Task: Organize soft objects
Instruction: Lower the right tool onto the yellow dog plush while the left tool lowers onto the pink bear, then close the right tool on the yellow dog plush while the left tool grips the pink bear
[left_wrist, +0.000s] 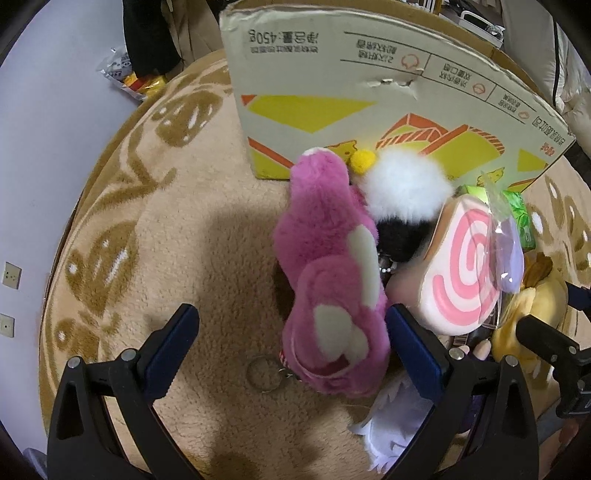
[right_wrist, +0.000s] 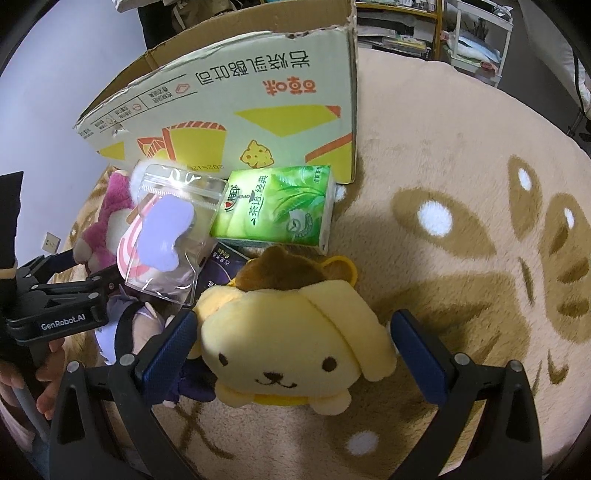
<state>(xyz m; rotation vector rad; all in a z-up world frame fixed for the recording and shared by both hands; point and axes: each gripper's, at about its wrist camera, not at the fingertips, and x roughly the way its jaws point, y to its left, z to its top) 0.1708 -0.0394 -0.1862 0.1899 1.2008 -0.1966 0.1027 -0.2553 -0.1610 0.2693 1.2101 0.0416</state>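
A pink plush bear (left_wrist: 332, 269) lies on the rug between the open jaws of my left gripper (left_wrist: 291, 325), nearer the right finger. A white and black fluffy toy (left_wrist: 402, 195) and a pink swirl squishy (left_wrist: 461, 266) in a clear bag lie beside it. A yellow dog plush (right_wrist: 295, 339) lies between the open jaws of my right gripper (right_wrist: 295, 332); the left pad (right_wrist: 170, 347) is at its side. The pink bear (right_wrist: 107, 229) and clear bag (right_wrist: 170, 236) also show in the right wrist view. A cardboard box (left_wrist: 369, 88) stands behind the pile.
A green tissue pack (right_wrist: 277, 210) lies before the box (right_wrist: 236, 110). A purple-white plush (left_wrist: 391, 424) lies under the pile. The beige patterned rug (right_wrist: 461, 240) spreads to the right. Snack bags (left_wrist: 129, 74) lie off the rug at far left. The left gripper body (right_wrist: 59, 295) is at the left.
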